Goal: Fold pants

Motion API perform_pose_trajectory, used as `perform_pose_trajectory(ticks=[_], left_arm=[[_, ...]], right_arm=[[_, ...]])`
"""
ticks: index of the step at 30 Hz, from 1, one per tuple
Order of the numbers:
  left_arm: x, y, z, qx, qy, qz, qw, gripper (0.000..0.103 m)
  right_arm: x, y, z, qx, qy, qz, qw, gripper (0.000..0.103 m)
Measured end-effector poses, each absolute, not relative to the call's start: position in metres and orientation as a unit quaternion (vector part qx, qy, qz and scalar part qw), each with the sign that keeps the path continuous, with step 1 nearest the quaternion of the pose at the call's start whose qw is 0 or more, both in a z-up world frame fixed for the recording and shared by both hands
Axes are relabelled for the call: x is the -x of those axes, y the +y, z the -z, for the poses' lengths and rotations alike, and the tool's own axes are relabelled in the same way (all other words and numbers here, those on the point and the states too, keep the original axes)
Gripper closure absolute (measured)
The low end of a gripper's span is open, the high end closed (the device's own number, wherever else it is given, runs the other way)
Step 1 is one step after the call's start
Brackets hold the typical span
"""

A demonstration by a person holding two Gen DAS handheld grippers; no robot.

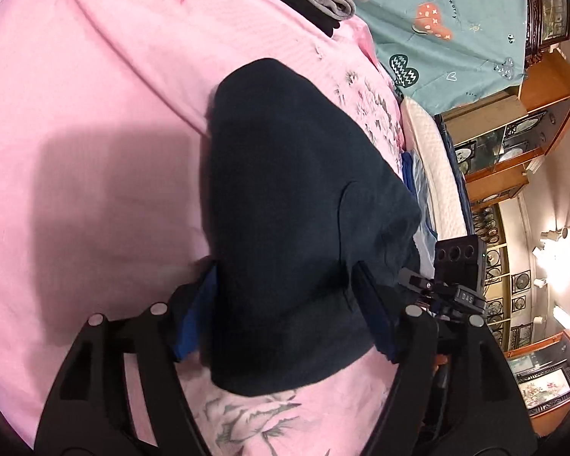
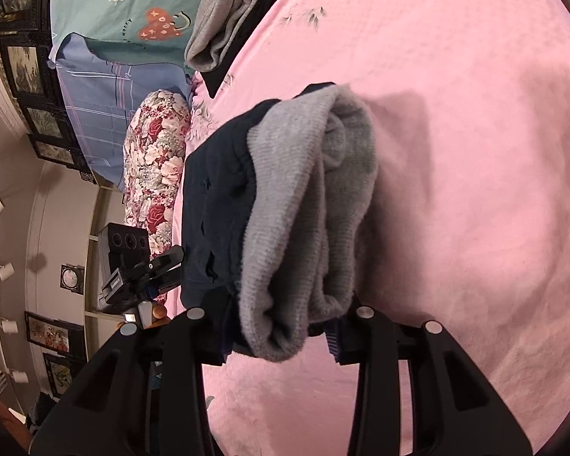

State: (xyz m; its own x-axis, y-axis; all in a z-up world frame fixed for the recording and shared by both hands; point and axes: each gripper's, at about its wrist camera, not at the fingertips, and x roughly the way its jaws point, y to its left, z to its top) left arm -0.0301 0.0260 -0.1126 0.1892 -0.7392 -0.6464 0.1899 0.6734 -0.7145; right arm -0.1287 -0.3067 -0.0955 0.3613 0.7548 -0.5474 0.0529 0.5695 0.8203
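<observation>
Pink bedsheet (image 2: 475,152): open room from 12 to 4 o'clock in right wrist view. Obstructions: folded grey/black clothes pile (image 2: 228,11) at 11 o'clock, floral pillow (image 2: 155,167) at 9. Pants bundle (image 2: 285,205) fills centre betw. fingers.

Left wrist view: sheet free 8–11 o'clock.

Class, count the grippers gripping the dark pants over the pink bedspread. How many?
2. The left gripper clamps one end of the dark pants; the right gripper clamps the other end, where the grey lining shows.
</observation>
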Motion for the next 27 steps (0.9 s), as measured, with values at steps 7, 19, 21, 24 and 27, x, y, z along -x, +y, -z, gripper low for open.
perform_pose_trajectory(ticks=[7, 19, 21, 24, 27], left_arm=[[0.035, -0.005, 0.107, 0.212, 0.547, 0.329, 0.740, 0.016], [0.041, -0.004, 0.072, 0.220, 0.499, 0.353, 0.760, 0.073], [0.043, 0.001, 0.062, 0.225, 0.488, 0.360, 0.762, 0.073], [0.036, 0.004, 0.061, 0.231, 0.505, 0.353, 0.753, 0.073], [0.023, 0.008, 0.059, 0.224, 0.517, 0.343, 0.752, 0.073]], right_arm=[[0.124, -0.308, 0.097, -0.390, 0.518, -0.245, 0.721, 0.066], [0.131, -0.305, 0.077, -0.383, 0.483, -0.265, 0.742, 0.066], [0.131, -0.304, 0.066, -0.379, 0.475, -0.273, 0.746, 0.066], [0.125, -0.300, 0.062, -0.373, 0.484, -0.270, 0.744, 0.066], [0.112, -0.296, 0.055, -0.360, 0.495, -0.270, 0.743, 0.067]])
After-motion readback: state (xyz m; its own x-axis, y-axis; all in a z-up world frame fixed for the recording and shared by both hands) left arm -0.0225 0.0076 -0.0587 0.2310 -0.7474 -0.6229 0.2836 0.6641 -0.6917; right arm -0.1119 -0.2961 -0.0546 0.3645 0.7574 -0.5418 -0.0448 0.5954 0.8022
